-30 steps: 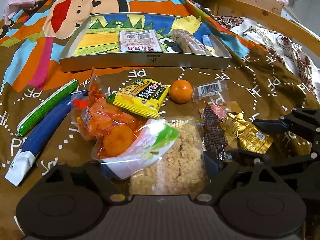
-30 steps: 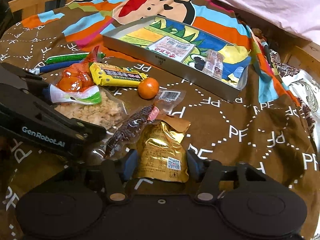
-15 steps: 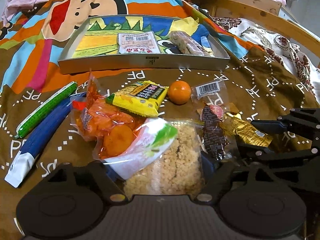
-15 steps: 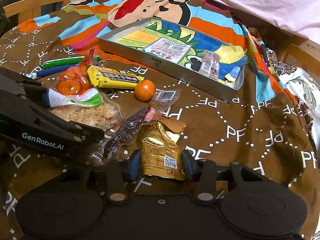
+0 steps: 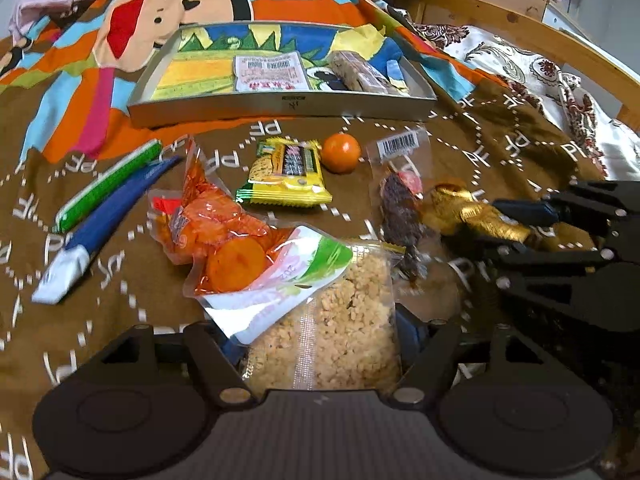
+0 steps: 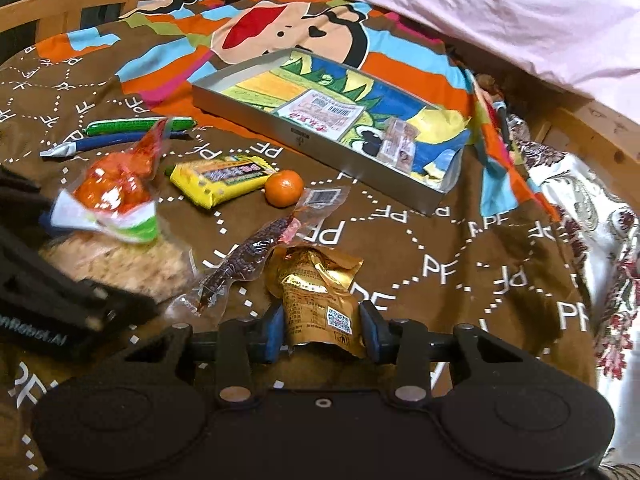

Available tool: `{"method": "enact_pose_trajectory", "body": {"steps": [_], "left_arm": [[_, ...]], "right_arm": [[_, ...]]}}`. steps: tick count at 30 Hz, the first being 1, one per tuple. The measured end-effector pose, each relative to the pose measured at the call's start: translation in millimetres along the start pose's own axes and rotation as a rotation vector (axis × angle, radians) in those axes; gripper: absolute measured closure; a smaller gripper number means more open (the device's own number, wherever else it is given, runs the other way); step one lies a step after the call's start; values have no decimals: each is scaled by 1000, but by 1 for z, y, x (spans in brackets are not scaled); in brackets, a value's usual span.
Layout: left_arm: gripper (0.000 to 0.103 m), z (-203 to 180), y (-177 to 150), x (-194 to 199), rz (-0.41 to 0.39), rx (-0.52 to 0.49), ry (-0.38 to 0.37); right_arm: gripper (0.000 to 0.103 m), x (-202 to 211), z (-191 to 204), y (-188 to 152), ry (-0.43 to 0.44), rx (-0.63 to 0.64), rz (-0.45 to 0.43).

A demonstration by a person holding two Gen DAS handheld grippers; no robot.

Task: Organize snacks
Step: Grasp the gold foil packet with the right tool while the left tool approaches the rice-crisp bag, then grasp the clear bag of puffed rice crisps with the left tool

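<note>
2 grippers, right gripper [image 6: 322, 334] pinching gold packet [image 6: 316, 292]

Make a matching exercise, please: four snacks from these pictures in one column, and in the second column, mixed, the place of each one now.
Things:
1. gold foil pouch
2. crumbly snack bag
3. white packet with barcode
4. small orange fruit

Places:
A. inside the grey tray
B. on the blanket beside the yellow bar
C. between the fingers of the right hand-held gripper
D. between the fingers of the left hand-held gripper

Pairs: 1-C, 2-D, 3-A, 4-B
</note>
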State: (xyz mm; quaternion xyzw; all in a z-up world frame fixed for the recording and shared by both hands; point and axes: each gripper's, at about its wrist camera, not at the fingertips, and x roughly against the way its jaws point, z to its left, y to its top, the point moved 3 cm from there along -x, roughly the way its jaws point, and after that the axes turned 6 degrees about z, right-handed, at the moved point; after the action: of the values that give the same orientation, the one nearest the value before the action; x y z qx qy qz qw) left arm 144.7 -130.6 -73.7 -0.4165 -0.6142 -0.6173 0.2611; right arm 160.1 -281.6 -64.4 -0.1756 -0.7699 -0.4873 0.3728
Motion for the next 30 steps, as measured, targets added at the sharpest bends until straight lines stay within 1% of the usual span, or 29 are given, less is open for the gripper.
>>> {"method": "enact_pose_trajectory", "body": {"steps": [4,8,11,19,22,25,30], "left_arm": [[28,-5,-7,8,26,44,-34],[28,-9,-13,15,63,111,-87],[28,-12,-16,20,79,136,-113],[28,-24,-14,38,92,133,-129],[28,-28,-9,47,91,108,-134],[28,-33,-4,57,73,77,-127],[28,-38,11,72,14,49,-121]], "right_arm": [[63,11,-2,-2,-6,-12,-20],[63,18,-5,-1,-27,-29,-46],[63,20,-9,0,-33,-47,-66],[63,35,-15,4,-42,-75,-138],[63,40,-18,5,-45,-89,-160],[63,47,-23,6,-50,-112,-199],[63,60,-30,8,-62,-145,-285]]}}
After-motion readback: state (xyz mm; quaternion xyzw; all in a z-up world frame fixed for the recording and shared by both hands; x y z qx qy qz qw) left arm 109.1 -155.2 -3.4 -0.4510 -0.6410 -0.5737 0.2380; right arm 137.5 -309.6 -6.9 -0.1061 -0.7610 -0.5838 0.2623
